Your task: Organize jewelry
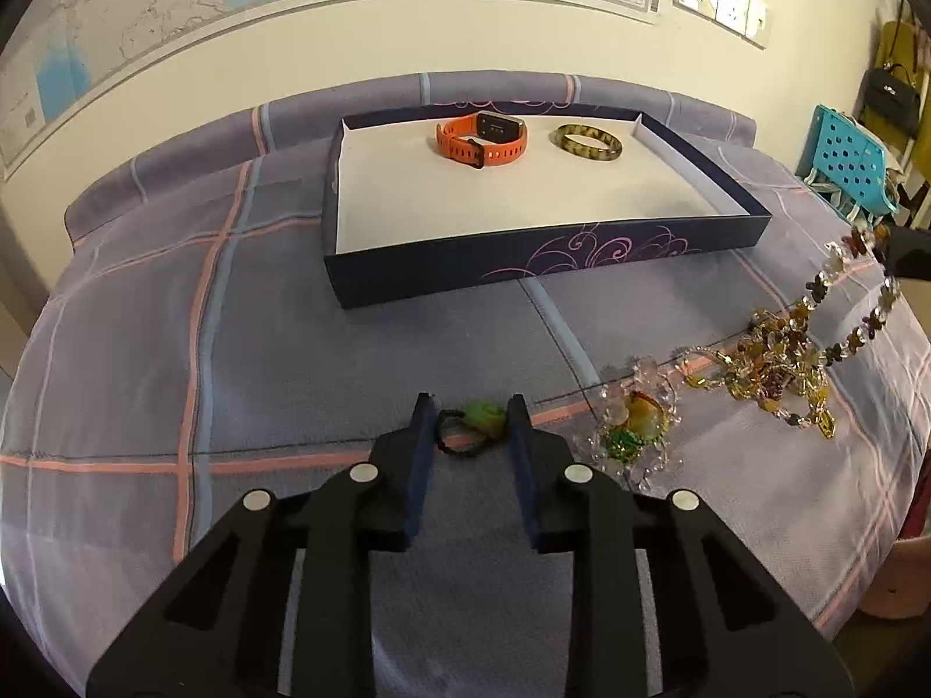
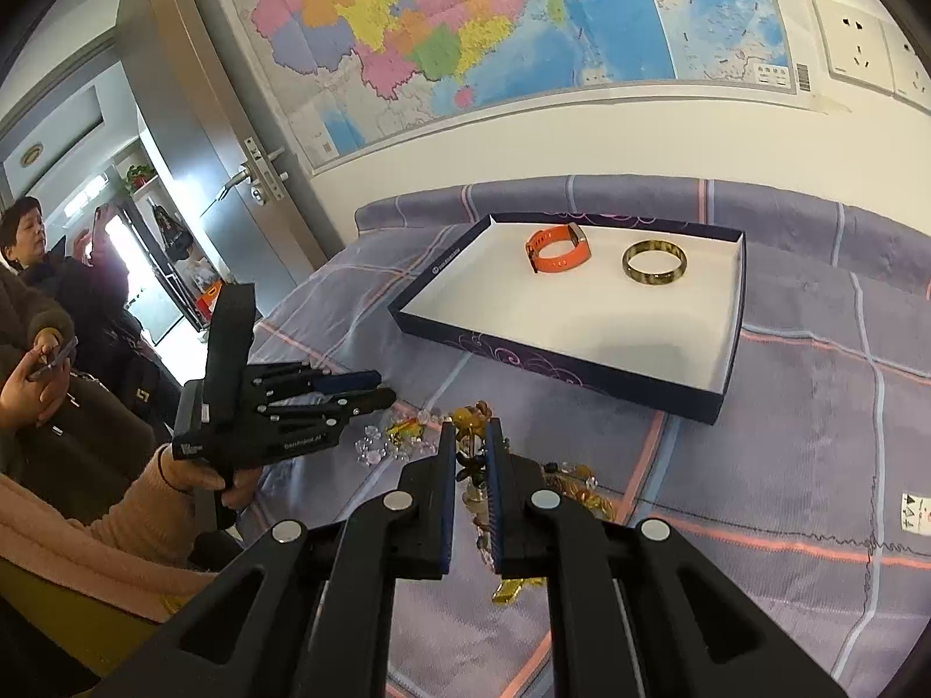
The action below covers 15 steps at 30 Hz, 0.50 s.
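Left gripper (image 1: 470, 420) straddles green ring (image 1: 478, 420) on bedspread (image 1: 233, 349) — pads not yet pressing. Right gripper (image 2: 470, 453) clenched on bead necklace (image 2: 472, 453) — watch (image 1: 482, 138), bangle (image 1: 586, 142) in tray (image 1: 523, 259).

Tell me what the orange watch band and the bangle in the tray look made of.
Watch band: likely silicone or rubber; matte orange, row of punched holes. Bangle: glossy, mottled amber-brown, perhaps resin, horn or stone; the look leaves it open.

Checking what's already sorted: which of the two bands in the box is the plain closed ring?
The mottled amber bangle, on the right; the orange watch beside it has a strap and screen.
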### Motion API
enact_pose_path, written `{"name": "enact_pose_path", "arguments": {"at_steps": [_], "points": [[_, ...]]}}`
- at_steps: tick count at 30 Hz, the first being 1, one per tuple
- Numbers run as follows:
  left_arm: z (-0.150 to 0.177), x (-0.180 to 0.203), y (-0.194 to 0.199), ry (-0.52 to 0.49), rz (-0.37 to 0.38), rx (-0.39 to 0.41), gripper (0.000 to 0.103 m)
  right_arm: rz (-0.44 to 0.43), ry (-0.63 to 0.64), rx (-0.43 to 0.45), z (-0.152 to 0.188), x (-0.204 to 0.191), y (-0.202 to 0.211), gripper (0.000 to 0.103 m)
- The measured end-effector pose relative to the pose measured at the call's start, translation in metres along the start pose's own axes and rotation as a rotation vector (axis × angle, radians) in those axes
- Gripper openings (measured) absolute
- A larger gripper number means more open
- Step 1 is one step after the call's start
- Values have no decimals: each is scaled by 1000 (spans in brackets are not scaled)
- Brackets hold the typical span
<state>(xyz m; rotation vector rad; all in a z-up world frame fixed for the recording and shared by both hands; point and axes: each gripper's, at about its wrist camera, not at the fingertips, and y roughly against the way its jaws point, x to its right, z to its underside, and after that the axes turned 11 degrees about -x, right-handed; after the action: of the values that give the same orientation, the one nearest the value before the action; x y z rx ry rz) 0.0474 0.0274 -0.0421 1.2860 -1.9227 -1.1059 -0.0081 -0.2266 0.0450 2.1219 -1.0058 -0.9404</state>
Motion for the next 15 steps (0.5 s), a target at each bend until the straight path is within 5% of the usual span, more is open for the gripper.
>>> {"name": "enact_pose_path", "arguments": {"at_steps": [15], "points": [[-20, 7, 27, 15, 67, 84, 23, 1, 42, 38, -34, -1, -2, 8]]}}
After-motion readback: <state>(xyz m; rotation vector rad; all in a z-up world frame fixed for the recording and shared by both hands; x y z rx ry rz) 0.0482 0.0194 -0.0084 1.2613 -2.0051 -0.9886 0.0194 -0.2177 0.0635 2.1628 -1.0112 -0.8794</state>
